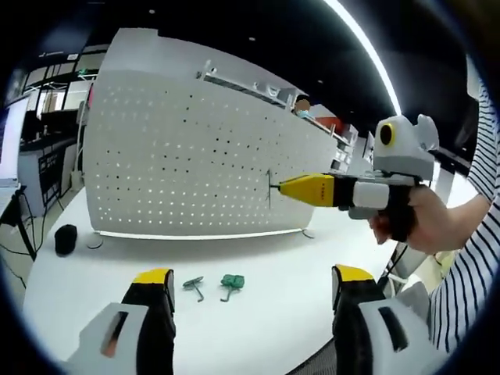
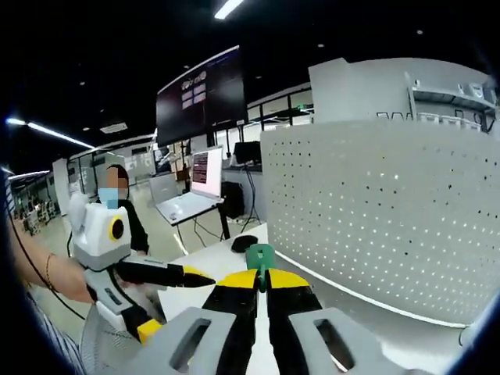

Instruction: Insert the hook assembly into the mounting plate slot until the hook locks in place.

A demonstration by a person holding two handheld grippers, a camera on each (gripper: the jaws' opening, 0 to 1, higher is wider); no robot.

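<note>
While our right gripper [image 2: 262, 283] is clamping a green hook assembly [image 2: 260, 257] near the white pegboard [image 2: 391, 211], our left gripper [image 1: 248, 291] is hovering released above two more hooks [image 1: 214, 286] on the table [image 1: 273, 328].

Two hooks [image 1: 213, 287] lie side by side on the table [image 1: 266, 312], before the upright pegboard [image 1: 187, 156].

Matt white perforated panel [image 1: 187, 156]; green plastic hooks [image 1: 232, 282].

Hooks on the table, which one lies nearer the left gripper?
The paler green hook, left of the darker one; it lies nearer the left gripper.
</note>
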